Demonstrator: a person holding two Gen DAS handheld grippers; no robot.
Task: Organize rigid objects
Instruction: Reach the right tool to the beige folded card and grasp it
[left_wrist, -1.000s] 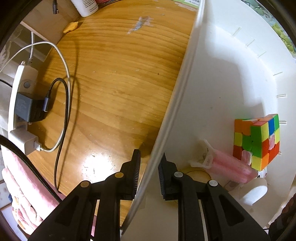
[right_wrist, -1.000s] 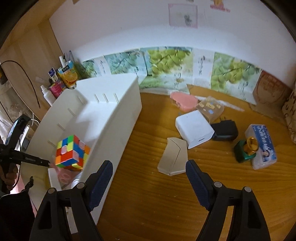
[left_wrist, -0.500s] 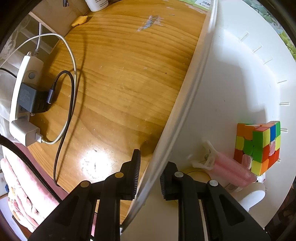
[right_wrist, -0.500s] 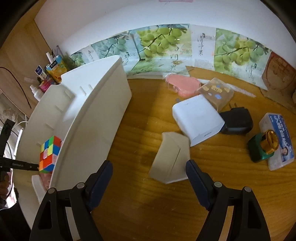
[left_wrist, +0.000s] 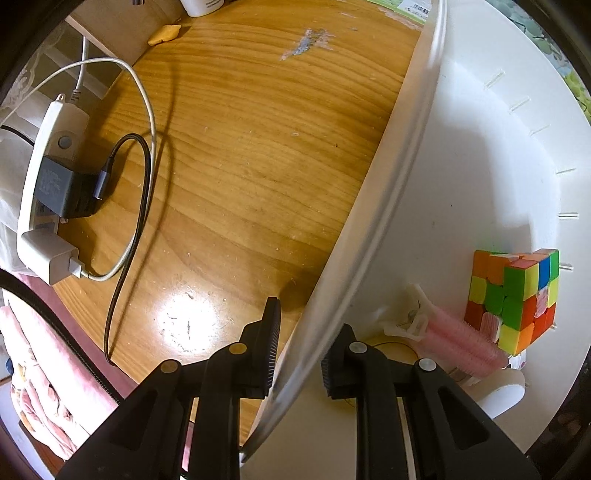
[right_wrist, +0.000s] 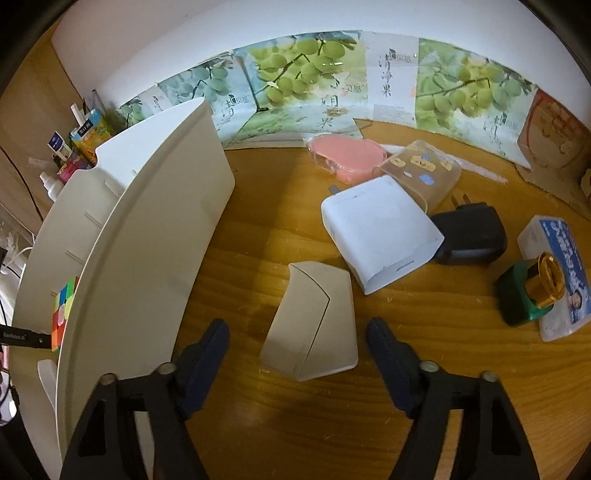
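Note:
A tall white bin (left_wrist: 461, 147) stands on the wooden table (left_wrist: 258, 166). Inside it lie a colour cube (left_wrist: 513, 299) and a pink hair roller (left_wrist: 458, 339). My left gripper (left_wrist: 297, 354) points straight down and is shut on the bin's near wall, one finger outside and one inside. In the right wrist view the bin (right_wrist: 155, 240) fills the left side, with the cube (right_wrist: 62, 314) just showing behind its wall. My right gripper (right_wrist: 297, 343) hangs over a small beige box (right_wrist: 314, 321). Its jaws are closing with the box between them, and the pads are clear of it.
Right of the beige box lie a white charger block (right_wrist: 376, 236), a black adapter (right_wrist: 469, 232), a green bottle with a gold cap (right_wrist: 528, 295), a blue-labelled box (right_wrist: 561, 273), a pink case (right_wrist: 347, 155) and a clear box (right_wrist: 421, 173). A power strip (left_wrist: 44, 184) with cables sits left of the bin.
My right gripper has dropped and moved in over the beige box, and its jaws have narrowed. My left gripper stays on the bin wall.

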